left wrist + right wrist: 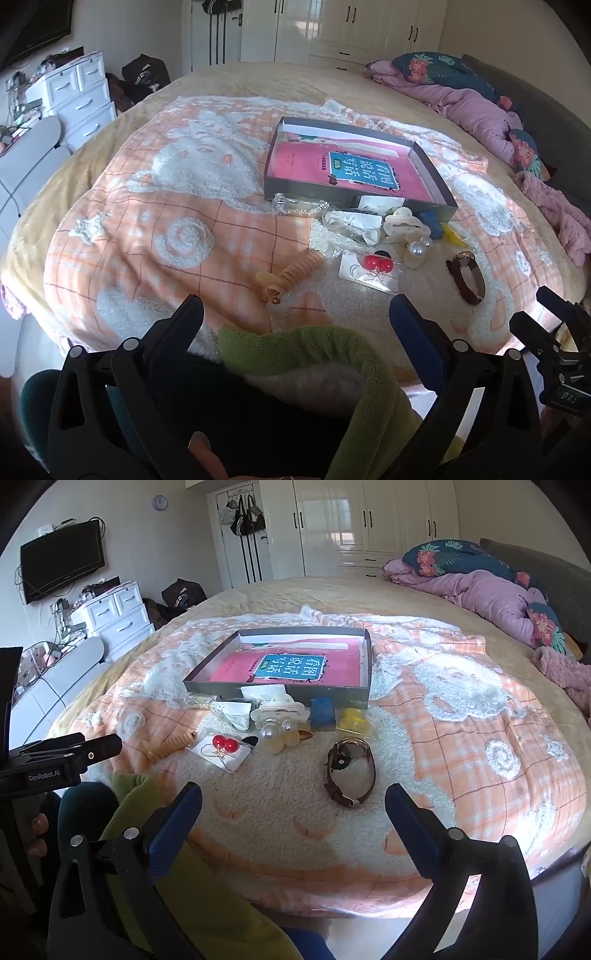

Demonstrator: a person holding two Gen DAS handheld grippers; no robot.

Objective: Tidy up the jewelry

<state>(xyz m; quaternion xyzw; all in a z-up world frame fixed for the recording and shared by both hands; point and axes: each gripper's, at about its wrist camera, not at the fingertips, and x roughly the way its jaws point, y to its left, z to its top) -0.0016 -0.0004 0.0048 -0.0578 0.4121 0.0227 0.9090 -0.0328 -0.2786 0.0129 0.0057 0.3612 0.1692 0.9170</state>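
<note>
Left claw (295,306) wide, empty, above blanket edge. Ahead of it, left to right on bed (480,738): coiled orange hair tie (168,746), red bead earrings on card (224,744), pearl clip (275,731), brown strap watch (351,771). Open grey box (277,694) behind pile, pink book inside. Right claw (293,790) wide, empty, nearest watch. Best approach, by judgement: straddle watch strap, close gently, lift clear before carrying to box.
</note>
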